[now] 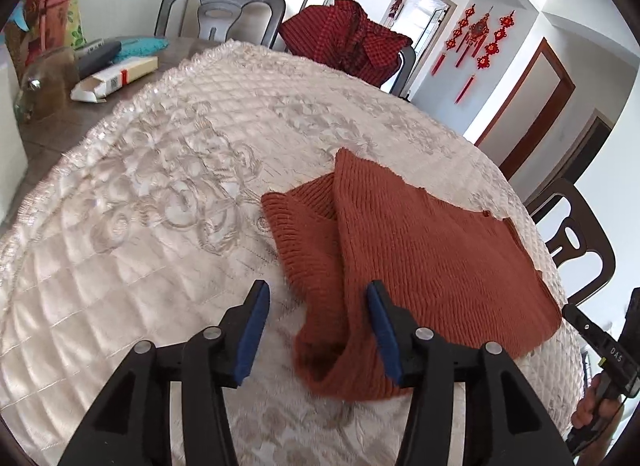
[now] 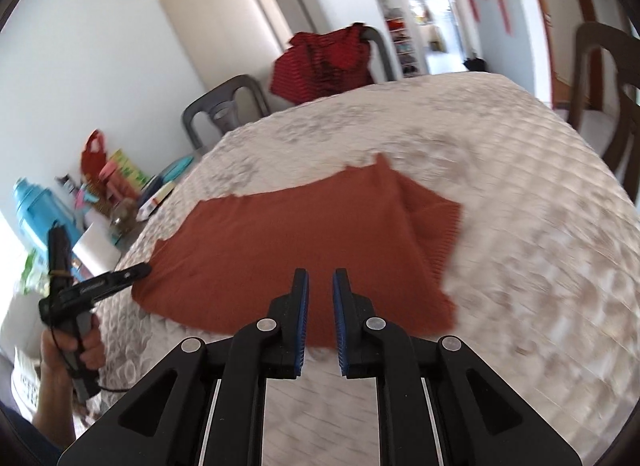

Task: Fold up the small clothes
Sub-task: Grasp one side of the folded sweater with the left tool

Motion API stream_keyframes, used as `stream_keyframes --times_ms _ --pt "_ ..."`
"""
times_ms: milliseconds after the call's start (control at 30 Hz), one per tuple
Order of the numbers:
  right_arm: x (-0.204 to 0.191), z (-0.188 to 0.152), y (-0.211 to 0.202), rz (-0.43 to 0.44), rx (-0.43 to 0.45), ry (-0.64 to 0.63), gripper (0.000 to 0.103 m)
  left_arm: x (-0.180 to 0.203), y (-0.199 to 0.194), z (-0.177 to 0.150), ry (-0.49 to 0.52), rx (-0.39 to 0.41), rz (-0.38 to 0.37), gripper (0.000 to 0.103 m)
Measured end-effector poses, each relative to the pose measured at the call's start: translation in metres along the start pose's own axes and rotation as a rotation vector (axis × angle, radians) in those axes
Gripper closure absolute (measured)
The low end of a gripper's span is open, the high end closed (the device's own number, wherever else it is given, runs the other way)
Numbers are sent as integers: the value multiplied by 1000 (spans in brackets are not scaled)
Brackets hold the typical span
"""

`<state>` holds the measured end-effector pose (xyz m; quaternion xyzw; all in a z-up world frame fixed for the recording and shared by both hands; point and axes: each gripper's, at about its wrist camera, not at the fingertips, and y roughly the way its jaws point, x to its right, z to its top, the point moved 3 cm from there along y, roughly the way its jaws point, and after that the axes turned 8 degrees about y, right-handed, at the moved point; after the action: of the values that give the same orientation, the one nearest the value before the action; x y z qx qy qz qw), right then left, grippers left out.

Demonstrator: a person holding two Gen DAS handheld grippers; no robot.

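Rust knit sweater [image 1: 420, 250] lies on the table [image 1: 160, 193], on the quilted cream cover, partly folded: one flap doubled over the body, ribbed cuff end [image 1: 280, 209] sticking out to the side.

Left tool [image 1: 318, 330]: jaws spread, blue pads apart. A rumpled corner of the sweater sits between them, but neither pad presses on it, so nothing is gripped.

Right tool [image 2: 320, 318]: jaws nearly together with a narrow gap, nothing pinched. It hovers over the near edge of the sweater (frame is motion-blurred, so contact with the cloth is unclear).

Each tool's handle and the hand holding it show in the other's view: left hand [image 2: 76, 350], right hand [image 1: 596, 406].

Red checked garment [image 1: 352, 41] draped on a far chair [image 1: 218, 9], well apart from the sweater. Clutter at the table's far edge, including an open white carton [image 1: 116, 77].
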<state>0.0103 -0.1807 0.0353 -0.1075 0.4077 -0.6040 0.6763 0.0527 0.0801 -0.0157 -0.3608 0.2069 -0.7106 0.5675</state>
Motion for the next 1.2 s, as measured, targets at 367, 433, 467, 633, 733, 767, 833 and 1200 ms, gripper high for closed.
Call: stream_keyframes --times_ms 367,433,467,633,733,767,833,1200 --pt "-55 -10 64 116 -151 -79 91 5 12 11 3 8 -22 46" --pt "-68 -12 76 137 -175 -102 91 5 14 12 9 10 -24 46" --pt "-72 -13 81 144 -187 -110 91 5 16 12 9 8 -22 46" --pt "-79 -15 101 138 -230 -127 91 7 18 12 21 8 -14 46" --pt "-80 -11 104 134 -235 -123 91 7 18 12 21 7 -15 46" --pt "-82 -10 105 130 -235 -121 91 8 18 12 23 7 -13 46" --pt "-85 -5 107 122 -229 -127 91 9 19 12 32 4 -2 46" --pt "-82 24 141 98 -218 -94 90 11 20 12 42 0 10 46"
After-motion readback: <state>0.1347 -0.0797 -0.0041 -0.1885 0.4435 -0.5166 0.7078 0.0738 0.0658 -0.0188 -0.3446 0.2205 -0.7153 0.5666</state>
